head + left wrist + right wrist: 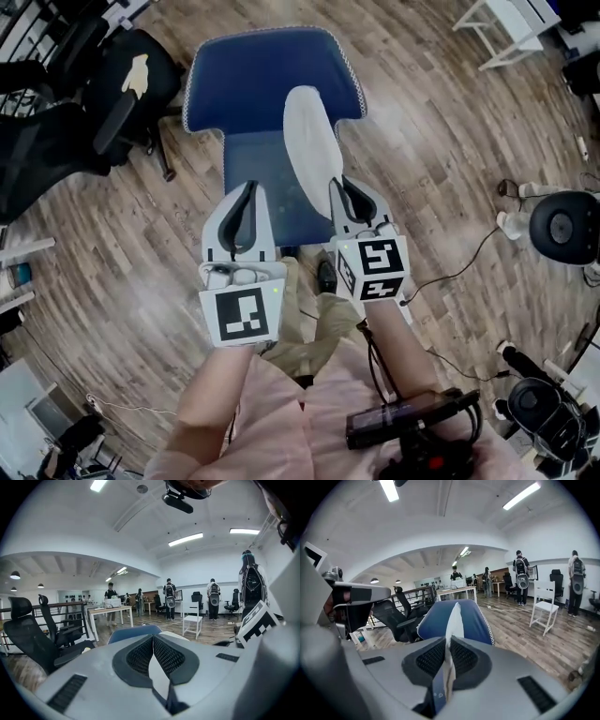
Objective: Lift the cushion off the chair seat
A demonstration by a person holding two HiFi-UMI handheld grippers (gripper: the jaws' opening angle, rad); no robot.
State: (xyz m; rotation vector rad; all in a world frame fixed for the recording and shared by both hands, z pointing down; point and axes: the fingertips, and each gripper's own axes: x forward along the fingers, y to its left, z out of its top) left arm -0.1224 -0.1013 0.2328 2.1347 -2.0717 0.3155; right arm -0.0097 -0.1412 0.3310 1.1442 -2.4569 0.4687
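Note:
A blue chair [253, 75] with white-stitched trim stands on the wooden floor in front of me, and its seat [248, 169] shows below the back. The thin cushion [309, 141], pale on the side I see, stands on edge above the seat. My right gripper [339, 185] is shut on the cushion's near end. In the right gripper view the cushion [453, 616] rises from between the closed pads of the right gripper [446, 646], with the chair [471, 620] behind it. My left gripper [248, 189] is shut with nothing in it, level with the right one; the left gripper [153, 639] points over the chair [133, 632].
Black office chairs [84, 103] stand to the left of the blue chair. A white table [511, 28] is at the far right, a round black stool [562, 225] and a cable [459, 272] at the right. Several people and a white chair [543, 604] are far off.

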